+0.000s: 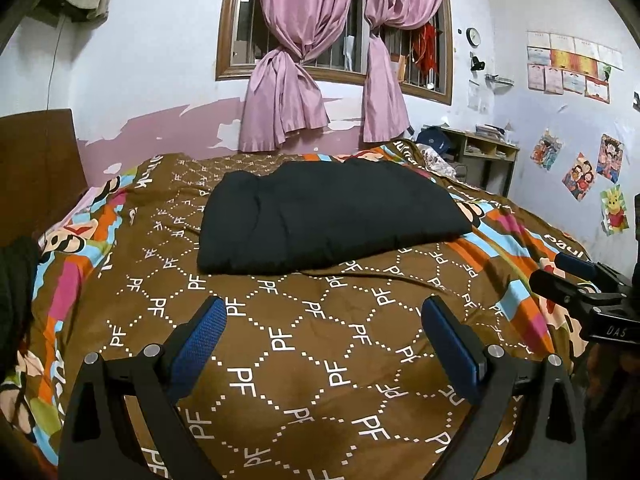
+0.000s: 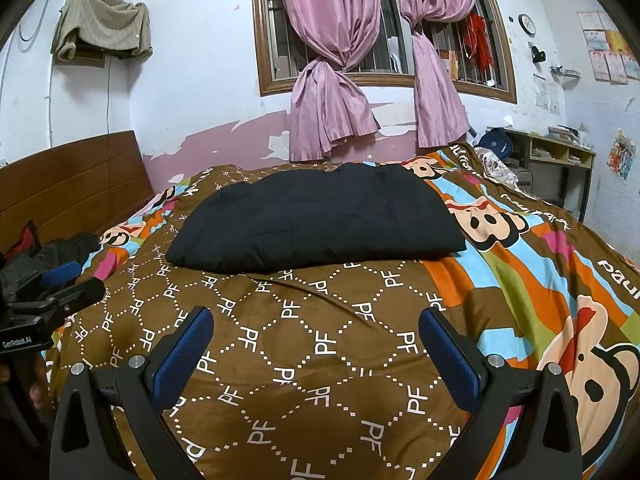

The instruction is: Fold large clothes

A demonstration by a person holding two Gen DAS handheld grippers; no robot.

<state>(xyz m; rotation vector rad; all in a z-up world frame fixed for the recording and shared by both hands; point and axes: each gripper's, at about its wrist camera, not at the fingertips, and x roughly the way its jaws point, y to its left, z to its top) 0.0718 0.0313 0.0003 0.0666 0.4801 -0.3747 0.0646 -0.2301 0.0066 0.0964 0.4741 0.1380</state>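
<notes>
A large black garment [image 1: 328, 216] lies folded into a thick rectangle on the bed, on the brown patterned quilt [image 1: 304, 360]; it also shows in the right wrist view [image 2: 316, 220]. My left gripper [image 1: 324, 312] is open and empty, held above the quilt short of the garment's near edge. My right gripper [image 2: 316, 320] is open and empty too, at a similar distance from the garment. Each gripper shows at the edge of the other's view: the right one [image 1: 576, 280] and the left one [image 2: 64, 284].
A wooden headboard [image 2: 72, 184] stands at the left, with dark clothes [image 2: 52, 256] piled near it. Pink curtains [image 1: 320, 60] hang at the window behind the bed. A desk [image 1: 480, 152] stands at the back right.
</notes>
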